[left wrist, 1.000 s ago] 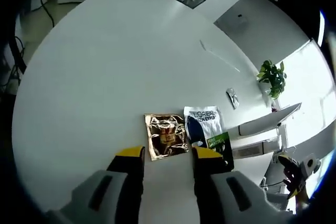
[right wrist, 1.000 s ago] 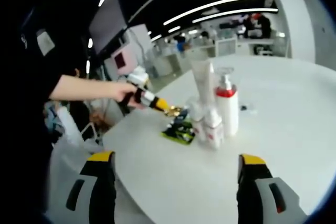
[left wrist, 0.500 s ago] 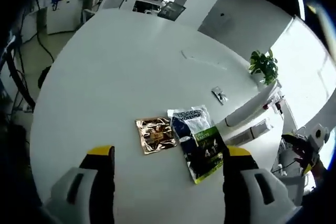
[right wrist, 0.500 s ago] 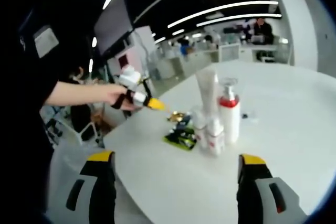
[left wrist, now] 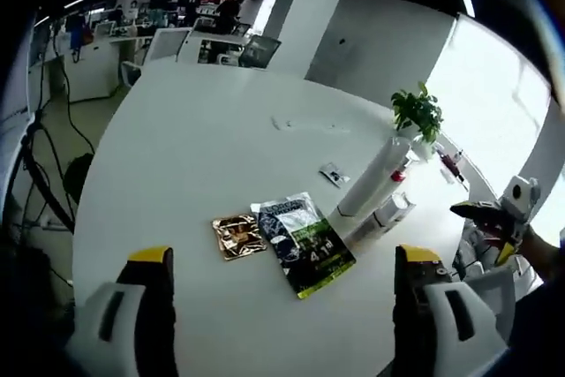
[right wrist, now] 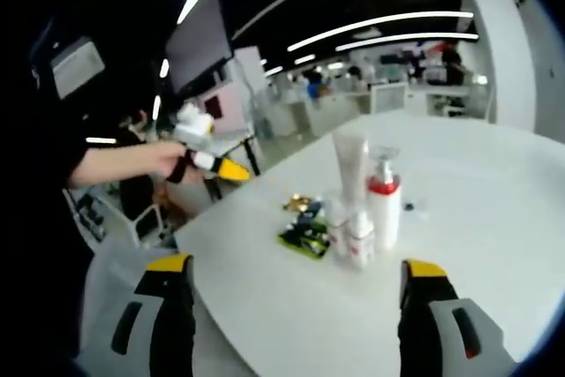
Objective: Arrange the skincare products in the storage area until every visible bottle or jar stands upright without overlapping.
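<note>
An open office with ceiling light strips lay behind a round white worktop (right wrist: 494,218). On it the bottles stood upright in a tight cluster — a tall tube (right wrist: 350,165), a red-collared pump bottle (right wrist: 383,205) and a small bottle (right wrist: 359,237) — with a printed sachet (left wrist: 305,240) and a gold sachet (left wrist: 237,234) lying flat beside them. The left tool (left wrist: 282,258) and right tool (right wrist: 296,267) both hung spread wide, holding nothing. The sachets looked light, limp and slick — best pinched at an edge; the bottles seemed rigid and tippy, so grip mid-body.
</note>
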Demonstrator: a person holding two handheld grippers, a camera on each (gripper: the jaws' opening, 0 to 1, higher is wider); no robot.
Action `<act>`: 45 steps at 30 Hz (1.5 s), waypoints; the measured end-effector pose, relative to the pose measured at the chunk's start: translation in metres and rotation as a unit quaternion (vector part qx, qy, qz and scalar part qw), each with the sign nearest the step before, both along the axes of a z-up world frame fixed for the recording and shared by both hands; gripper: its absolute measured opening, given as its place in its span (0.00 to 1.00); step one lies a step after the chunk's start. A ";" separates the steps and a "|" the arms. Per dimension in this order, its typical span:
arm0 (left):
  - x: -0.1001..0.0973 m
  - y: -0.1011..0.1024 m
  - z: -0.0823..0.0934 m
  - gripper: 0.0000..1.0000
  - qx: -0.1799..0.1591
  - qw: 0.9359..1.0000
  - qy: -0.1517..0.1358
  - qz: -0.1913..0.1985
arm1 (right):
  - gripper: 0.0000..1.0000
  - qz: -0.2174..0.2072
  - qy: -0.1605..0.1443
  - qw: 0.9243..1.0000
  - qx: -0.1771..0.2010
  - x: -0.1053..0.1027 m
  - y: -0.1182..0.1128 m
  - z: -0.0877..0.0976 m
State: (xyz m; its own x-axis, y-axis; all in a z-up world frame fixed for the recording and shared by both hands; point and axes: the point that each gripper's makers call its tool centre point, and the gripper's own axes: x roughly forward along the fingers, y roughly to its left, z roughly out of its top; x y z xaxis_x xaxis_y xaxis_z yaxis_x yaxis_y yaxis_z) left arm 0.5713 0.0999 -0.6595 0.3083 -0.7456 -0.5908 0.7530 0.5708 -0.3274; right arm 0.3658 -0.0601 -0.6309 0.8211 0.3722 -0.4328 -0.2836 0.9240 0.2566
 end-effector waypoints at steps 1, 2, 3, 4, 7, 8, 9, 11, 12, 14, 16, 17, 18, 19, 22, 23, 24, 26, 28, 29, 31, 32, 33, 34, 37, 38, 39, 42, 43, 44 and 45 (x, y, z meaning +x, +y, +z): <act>-0.004 0.001 0.003 0.99 0.002 1.000 -0.008 -0.006 | 0.99 0.000 -0.001 1.000 -0.001 -0.001 -0.001 0.002; -0.005 0.002 0.005 0.99 0.003 1.000 -0.012 -0.008 | 0.99 0.000 -0.003 1.000 -0.002 -0.002 -0.001 0.003; -0.010 0.003 0.008 0.99 0.004 1.000 -0.016 -0.012 | 0.99 -0.001 -0.004 1.000 -0.003 -0.003 -0.002 0.004; -0.013 0.003 0.010 0.99 0.005 1.000 -0.019 -0.017 | 0.99 -0.001 -0.005 1.000 -0.003 -0.003 -0.002 0.005; -0.026 0.003 0.019 0.99 0.000 0.999 -0.029 -0.028 | 0.99 -0.005 -0.011 1.000 -0.002 -0.006 -0.005 0.010; -0.029 0.003 0.020 0.99 -0.002 0.999 -0.028 -0.032 | 0.99 -0.007 -0.013 1.000 -0.001 -0.007 -0.006 0.011; -0.032 0.003 0.022 0.99 -0.005 0.999 -0.026 -0.032 | 0.99 -0.008 -0.014 1.000 -0.002 -0.009 -0.007 0.013; -0.038 0.004 0.024 0.99 -0.006 0.999 -0.020 -0.033 | 0.99 -0.009 -0.016 1.000 -0.004 -0.011 -0.008 0.014; -0.042 0.004 0.026 0.99 -0.009 0.999 -0.018 -0.032 | 0.99 -0.010 -0.017 1.000 -0.006 -0.013 -0.010 0.016; -0.047 0.005 0.029 0.99 -0.011 0.999 -0.020 -0.035 | 0.99 -0.012 -0.020 1.000 -0.009 -0.016 -0.012 0.019; -0.053 0.006 0.032 0.99 -0.011 0.999 -0.021 -0.036 | 0.99 -0.013 -0.022 1.000 -0.012 -0.019 -0.014 0.021; -0.056 0.006 0.034 0.98 -0.011 0.999 -0.023 -0.040 | 0.99 -0.014 -0.023 1.000 -0.014 -0.020 -0.015 0.022; -0.059 0.006 0.036 0.98 -0.012 0.999 -0.025 -0.044 | 0.99 -0.016 -0.025 0.999 -0.015 -0.022 -0.016 0.024; -0.064 0.006 0.039 0.99 -0.012 0.998 -0.029 -0.050 | 0.99 -0.017 -0.026 0.999 -0.015 -0.024 -0.017 0.025; -0.071 0.006 0.045 0.98 -0.010 0.997 -0.040 -0.060 | 0.99 -0.026 -0.036 0.999 -0.007 -0.027 -0.022 0.032; -0.074 0.006 0.049 0.98 -0.013 0.997 -0.045 -0.063 | 0.99 -0.027 -0.036 0.999 -0.007 -0.027 -0.022 0.033; -0.077 0.006 0.054 0.98 -0.019 0.996 -0.052 -0.064 | 0.99 -0.030 -0.038 0.999 -0.007 -0.029 -0.023 0.035; -0.081 0.006 0.061 0.98 -0.028 0.996 -0.057 -0.061 | 0.99 -0.031 -0.040 0.999 -0.009 -0.031 -0.024 0.036; -0.086 0.008 0.065 0.98 -0.031 0.996 -0.062 -0.062 | 0.99 -0.033 -0.040 0.999 -0.009 -0.033 -0.024 0.037; -0.089 0.010 0.067 0.97 -0.029 0.995 -0.065 -0.063 | 0.99 -0.033 -0.040 0.999 -0.009 -0.034 -0.025 0.037; -0.095 0.013 0.068 0.98 -0.024 0.995 -0.071 -0.069 | 0.99 -0.032 -0.040 0.999 -0.011 -0.037 -0.024 0.037; -0.097 0.014 0.069 0.98 -0.024 0.995 -0.073 -0.071 | 0.99 -0.032 -0.040 0.999 -0.011 -0.037 -0.024 0.037; -0.098 0.015 0.070 0.98 -0.024 0.994 -0.073 -0.071 | 0.99 -0.032 -0.040 0.999 -0.013 -0.039 -0.025 0.037; -0.101 0.018 0.071 0.98 -0.024 0.994 -0.073 -0.071 | 0.99 -0.031 -0.039 0.999 -0.013 -0.041 -0.025 0.037; -0.106 0.024 0.073 0.98 -0.026 0.994 -0.078 -0.067 | 0.99 -0.031 -0.036 0.999 -0.011 -0.047 -0.024 0.038; -0.107 0.026 0.074 0.98 -0.029 0.994 -0.079 -0.064 | 0.99 -0.031 -0.035 0.999 -0.011 -0.050 -0.025 0.037; -0.109 0.027 0.075 0.98 -0.031 0.994 -0.080 -0.063 | 0.99 -0.031 -0.034 0.999 -0.012 -0.052 -0.025 0.037; -0.113 0.030 0.075 0.98 -0.031 0.994 -0.082 -0.063 | 0.99 -0.031 -0.032 0.999 -0.012 -0.058 -0.027 0.037; -0.114 0.030 0.075 0.98 -0.031 0.994 -0.083 -0.064 | 0.99 -0.031 -0.033 0.999 -0.013 -0.060 -0.028 0.038; -0.116 0.030 0.075 0.98 -0.030 0.994 -0.084 -0.064 | 0.99 -0.032 -0.033 0.999 -0.012 -0.061 -0.029 0.038; -0.116 0.030 0.075 0.98 -0.030 0.994 -0.084 -0.063 | 0.99 -0.034 -0.034 0.999 -0.012 -0.062 -0.030 0.038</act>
